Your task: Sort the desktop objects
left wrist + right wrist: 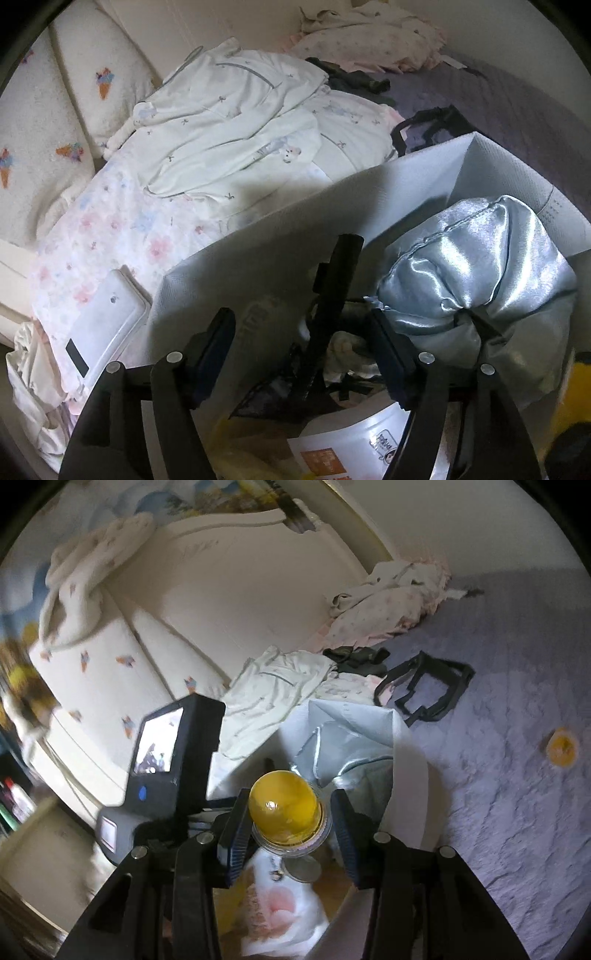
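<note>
1. The left gripper (303,354) points down into a white bag (258,251) that stands on the bed; its jaws are spread apart with nothing pressed between them
2. Inside the bag, between the left jaws, a long black object (332,295) stands upright; what it is cannot be made out
3. A shiny silver pouch (476,269) fills the right side of the bag, touching the right finger of the left gripper
4. The right gripper (286,823) has its jaws closed on a jar with a yellow domed lid (282,808), held just over the bag's mouth (406,760)
5. Below the jar lies a white plastic wrapper (280,912) with pink print
6. Beside the bag on the bed lie pale folded clothes (229,125) and a white phone (107,325) on a flowered quilt (122,229)
7. A black strap (424,690) and a small yellow object (562,751) lie apart on the purple bedspread (517,830)
</note>
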A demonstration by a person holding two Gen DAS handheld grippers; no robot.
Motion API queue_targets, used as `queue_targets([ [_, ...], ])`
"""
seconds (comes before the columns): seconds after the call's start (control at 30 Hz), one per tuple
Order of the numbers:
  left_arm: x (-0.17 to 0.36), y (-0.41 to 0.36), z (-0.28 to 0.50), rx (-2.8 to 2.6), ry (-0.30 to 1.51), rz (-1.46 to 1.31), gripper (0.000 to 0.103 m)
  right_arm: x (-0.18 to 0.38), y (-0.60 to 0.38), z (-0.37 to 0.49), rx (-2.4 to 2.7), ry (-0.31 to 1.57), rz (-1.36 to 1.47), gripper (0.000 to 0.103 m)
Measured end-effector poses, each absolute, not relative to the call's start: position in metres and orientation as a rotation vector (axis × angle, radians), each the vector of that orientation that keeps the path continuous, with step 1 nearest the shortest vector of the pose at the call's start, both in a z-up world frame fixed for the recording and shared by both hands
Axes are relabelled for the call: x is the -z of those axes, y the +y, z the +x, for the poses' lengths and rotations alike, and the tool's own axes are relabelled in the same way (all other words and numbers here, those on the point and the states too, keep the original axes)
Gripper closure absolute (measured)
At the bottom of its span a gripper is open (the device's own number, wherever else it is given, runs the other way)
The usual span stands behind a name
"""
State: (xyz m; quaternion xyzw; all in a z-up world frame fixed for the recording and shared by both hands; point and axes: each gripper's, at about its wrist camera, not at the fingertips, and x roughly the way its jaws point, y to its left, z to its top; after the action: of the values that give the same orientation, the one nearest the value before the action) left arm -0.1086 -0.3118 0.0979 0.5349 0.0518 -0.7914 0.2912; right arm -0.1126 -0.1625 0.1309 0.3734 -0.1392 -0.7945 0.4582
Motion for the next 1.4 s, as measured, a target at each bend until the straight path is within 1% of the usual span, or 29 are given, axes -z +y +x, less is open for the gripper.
queue_targets([
  [0.17, -0.110, -0.310, -0.095, 2.134, 0.121, 1.390, 0.028, -0.133, -0.176, -0.099, 2.098, -0.141, 0.859, 0.062],
  [0.3, -0.119, -0.307, -0.086, 2.161, 0.089, 1.356, 0.027, -0.130, -0.202, -0.084, 2.285, 0.174, 0.750, 0.062],
  [0.33, -0.122, -0.307, -0.084, 2.167, 0.085, 1.344, 0.026, -0.129, -0.208, -0.083, 2.318, 0.227, 0.731, 0.062],
  [0.43, -0.126, -0.308, -0.082, 2.199, 0.112, 1.328, 0.026, -0.124, -0.216, -0.090, 2.377, 0.297, 0.705, 0.061],
  [0.5, -0.125, -0.308, -0.082, 2.190, 0.113, 1.325, 0.026, -0.121, -0.213, -0.091, 2.390, 0.300, 0.676, 0.059],
  [0.57, -0.124, -0.307, -0.083, 2.171, 0.109, 1.329, 0.026, -0.120, -0.212, -0.092, 2.387, 0.307, 0.680, 0.054],
  [0.67, -0.126, -0.305, -0.084, 2.183, 0.110, 1.325, 0.026, -0.121, -0.206, -0.093, 2.358, 0.286, 0.701, 0.052],
  [0.83, -0.148, -0.289, -0.082, 2.288, 0.159, 1.238, 0.026, -0.142, -0.178, -0.093, 2.332, 0.103, 0.672, 0.052],
  [0.97, -0.173, -0.260, -0.081, 2.421, 0.174, 1.107, 0.026, -0.162, -0.150, -0.099, 2.359, 0.003, 0.617, 0.052],
  [1.1, -0.184, -0.235, -0.093, 2.522, 0.202, 1.050, 0.016, -0.178, -0.114, -0.109, 2.384, -0.095, 0.594, 0.052],
  [1.13, -0.183, -0.225, -0.100, 2.552, 0.197, 1.051, 0.016, -0.181, -0.103, -0.112, 2.403, -0.115, 0.573, 0.052],
  [1.23, -0.175, -0.207, -0.118, 2.592, 0.175, 1.104, 0.016, -0.185, -0.081, -0.120, 2.442, -0.107, 0.535, 0.050],
  [1.4, -0.163, -0.177, -0.137, 2.650, 0.172, 1.160, 0.016, -0.183, -0.051, -0.135, 2.499, -0.088, 0.597, 0.050],
])
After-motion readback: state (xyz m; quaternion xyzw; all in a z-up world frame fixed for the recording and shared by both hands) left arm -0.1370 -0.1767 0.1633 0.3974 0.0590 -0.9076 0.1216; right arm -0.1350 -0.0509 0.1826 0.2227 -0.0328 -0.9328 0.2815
